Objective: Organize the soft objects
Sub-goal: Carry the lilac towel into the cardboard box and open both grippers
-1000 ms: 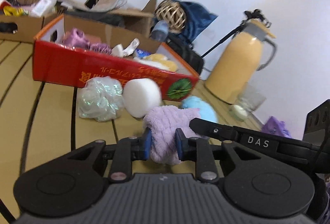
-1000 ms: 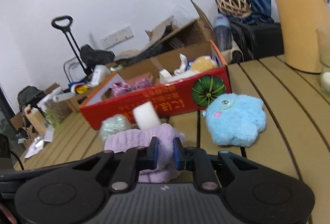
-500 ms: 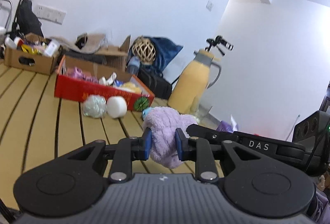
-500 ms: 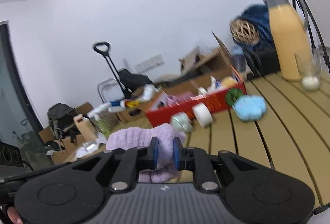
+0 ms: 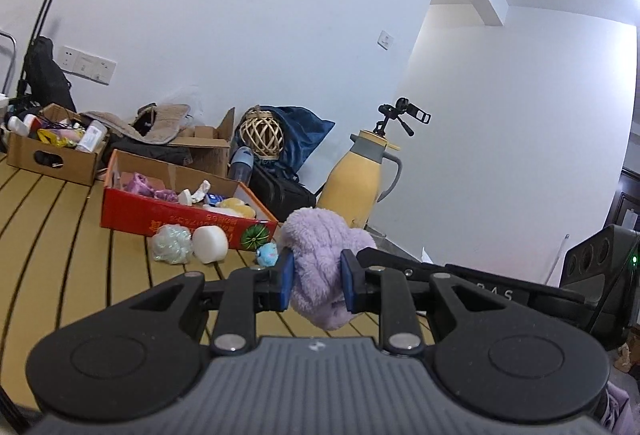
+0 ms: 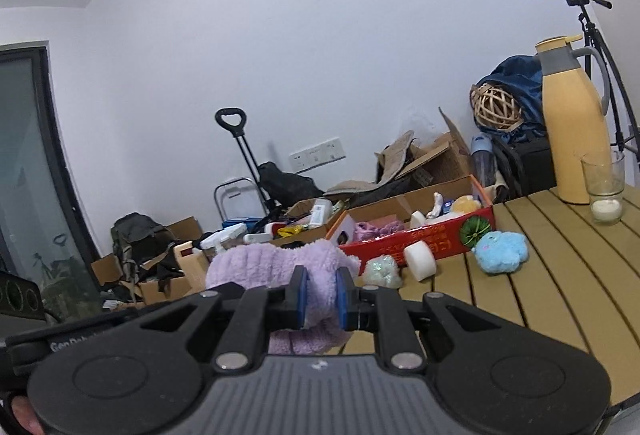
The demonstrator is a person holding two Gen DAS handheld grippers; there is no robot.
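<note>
Through the left wrist camera I am seeing my left gripper (image 5: 315, 282) clamping a lilac fluffy cloth (image 5: 323, 259), lifted above the slatted table (image 5: 60, 235); the red box (image 5: 176, 221), mesh puff (image 5: 172, 243) and white sponge (image 5: 210, 243) are lying well ahead. Through the right wrist camera my right gripper (image 6: 321, 299) is pinching the same cloth's other end (image 6: 276, 261), while the blue plush (image 6: 500, 251) is sitting beside the box (image 6: 420, 235).
</note>
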